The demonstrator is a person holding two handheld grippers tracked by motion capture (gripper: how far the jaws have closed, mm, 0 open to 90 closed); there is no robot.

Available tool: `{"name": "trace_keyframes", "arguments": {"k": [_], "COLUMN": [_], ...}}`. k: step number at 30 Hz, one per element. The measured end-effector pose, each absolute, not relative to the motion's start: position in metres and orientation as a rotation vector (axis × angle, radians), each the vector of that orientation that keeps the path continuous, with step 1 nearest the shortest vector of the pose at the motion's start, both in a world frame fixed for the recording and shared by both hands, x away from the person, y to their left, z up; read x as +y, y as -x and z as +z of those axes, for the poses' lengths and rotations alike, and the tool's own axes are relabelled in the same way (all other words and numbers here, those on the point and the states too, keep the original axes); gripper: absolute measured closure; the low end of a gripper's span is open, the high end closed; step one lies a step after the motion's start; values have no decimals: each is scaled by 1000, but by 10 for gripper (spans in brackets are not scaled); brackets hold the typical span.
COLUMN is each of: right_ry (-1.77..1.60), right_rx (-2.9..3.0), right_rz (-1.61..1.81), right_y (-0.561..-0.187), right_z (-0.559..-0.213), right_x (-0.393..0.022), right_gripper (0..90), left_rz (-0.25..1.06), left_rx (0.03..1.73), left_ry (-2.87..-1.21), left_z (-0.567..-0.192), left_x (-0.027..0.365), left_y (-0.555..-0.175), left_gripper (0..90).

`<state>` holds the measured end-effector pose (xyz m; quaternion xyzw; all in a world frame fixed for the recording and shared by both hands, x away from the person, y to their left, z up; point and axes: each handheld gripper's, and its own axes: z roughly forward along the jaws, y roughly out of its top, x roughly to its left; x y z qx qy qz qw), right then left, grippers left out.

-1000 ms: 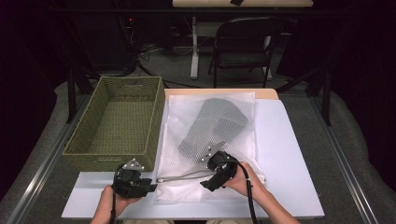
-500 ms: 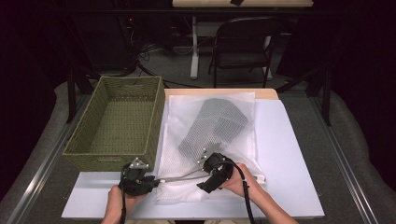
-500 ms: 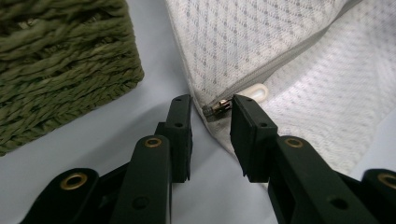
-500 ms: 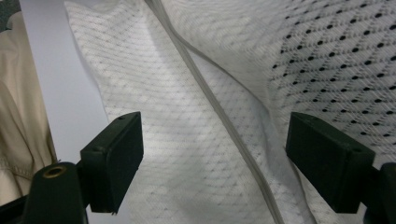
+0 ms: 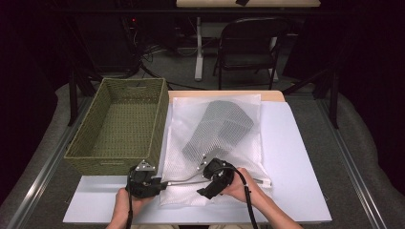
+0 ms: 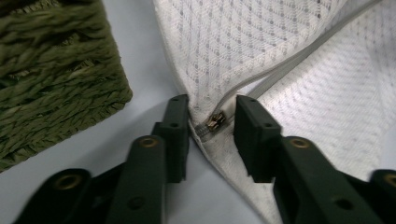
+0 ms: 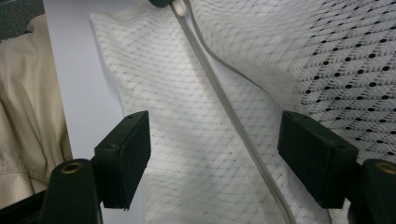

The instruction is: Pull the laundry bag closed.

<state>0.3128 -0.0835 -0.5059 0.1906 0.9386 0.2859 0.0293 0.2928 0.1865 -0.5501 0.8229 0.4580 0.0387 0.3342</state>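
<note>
Left claw point(image 6: 212, 123) bracketed the mesh bag's point(image 5: 215, 143) zipper pull point(image 6: 215, 122), narrow but not pinching; right claw point(image 7: 215, 156) hovered wide above the zipper track point(image 7: 233, 116), closing to steady it.

From the high view I see the tabletop point(image 5: 296, 157) brightly and evenly lit from above, while the room behind it falls off into near black. Shadows under the basket point(image 5: 119, 126) are short and soft. That view is a little soft and grainy overall. In my left gripper view the mesh bag point(image 6: 280, 56) is crisp, but the nearest black parts blur. In the right gripper view the bag's white mesh glares slightly.
</note>
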Motion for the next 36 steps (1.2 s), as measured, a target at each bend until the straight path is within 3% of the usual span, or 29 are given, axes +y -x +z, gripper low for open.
{"name": "trace_keyframes", "arguments": {"k": [7,12,14,18,20,36], "right_ry": [-559,-529,-525,-532,-539,-506], "right_rx": [2917,2937,2941,2949,2948,2963], "right_rz": [886,906,899,889,888,893], "right_y": [-310,-307,-307,-308,-307,-304], "right_z": [-509,-511,-512,-514,-513,-516], "right_x": [-74,-67,-66,-66,-66,-60], "right_gripper": [274,307,313,321,322,369], "left_rz": [67,67,53,74,90,183], "left_rx": [1184,1165,1153,1167,1167,1132], "left_ry": [-2120,-2128,-2134,-2127,-2132,-2154], "left_z": [-550,-548,-546,-546,-546,-540], "left_x": [189,189,190,188,186,178], "left_y": [-293,-292,-293,-294,-295,-290], "left_gripper": [789,806,796,657,661,829]}}
